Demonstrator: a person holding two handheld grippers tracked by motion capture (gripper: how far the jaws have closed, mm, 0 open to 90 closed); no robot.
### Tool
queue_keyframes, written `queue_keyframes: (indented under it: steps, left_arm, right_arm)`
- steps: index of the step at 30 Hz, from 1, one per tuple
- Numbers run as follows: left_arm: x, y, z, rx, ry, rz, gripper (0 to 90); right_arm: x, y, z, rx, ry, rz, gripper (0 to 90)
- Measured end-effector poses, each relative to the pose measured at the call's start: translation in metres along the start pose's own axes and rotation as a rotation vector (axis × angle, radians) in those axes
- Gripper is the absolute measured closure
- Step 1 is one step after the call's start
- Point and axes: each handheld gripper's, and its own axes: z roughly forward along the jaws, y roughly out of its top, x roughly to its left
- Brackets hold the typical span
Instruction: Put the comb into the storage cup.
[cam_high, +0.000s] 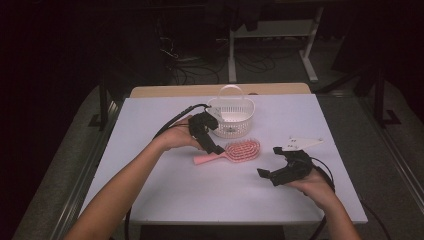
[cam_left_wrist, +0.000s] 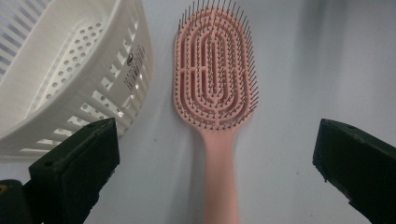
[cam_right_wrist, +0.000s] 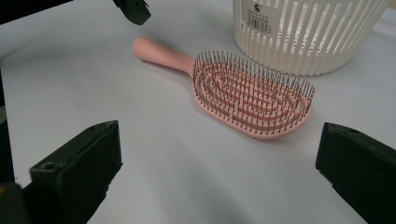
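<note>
**High view first: pink brush between my two hand-held grippers**

High view: the hairbrush (cam_high: 235, 151) lies flat on the surface (cam_high: 175, 190), bristles up, just in front of the basket (cam_high: 231, 117). Its long axis runs left-right, handle toward my left hand-held gripper (cam_high: 212, 145), whose jaws stand apart over it.

Left gripper view: the handle runs between my spread jaws. I judge the brush light, stiff and smooth; grip the handle.

Right gripper view: my right hand-held gripper (cam_right_wrist: 215, 182) is spread and empty, short of the brush head.
</note>
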Motion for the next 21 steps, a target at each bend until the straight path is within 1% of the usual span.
queue_keyframes:
  steps: [5, 7, 9, 18, 21]
  left_arm:
    - [0.0, 0.0, 0.006, 0.024, -0.002, 0.009, 0.6]
    - [0.0, -0.001, 0.008, 0.028, -0.006, 0.004, 0.6]
    - [0.0, -0.001, 0.009, 0.031, -0.005, 0.004, 3.7]
    - [0.003, -0.003, 0.014, 0.058, 0.015, 0.0, 7.9]
    - [0.003, -0.004, 0.016, 0.076, 0.011, 0.006, 11.1]
  right_arm:
    - [0.0, 0.0, 0.0, -0.001, 0.0, -0.001, 0.0]
    - [0.0, 0.0, 0.0, 0.001, 0.001, 0.0, 0.0]
    - [0.0, 0.0, 0.0, 0.001, 0.0, 0.0, 0.0]
    - [0.0, 0.0, 0.0, 0.0, 0.001, 0.0, 0.0]
    - [0.0, 0.0, 0.0, 0.0, 0.001, -0.001, 0.0]
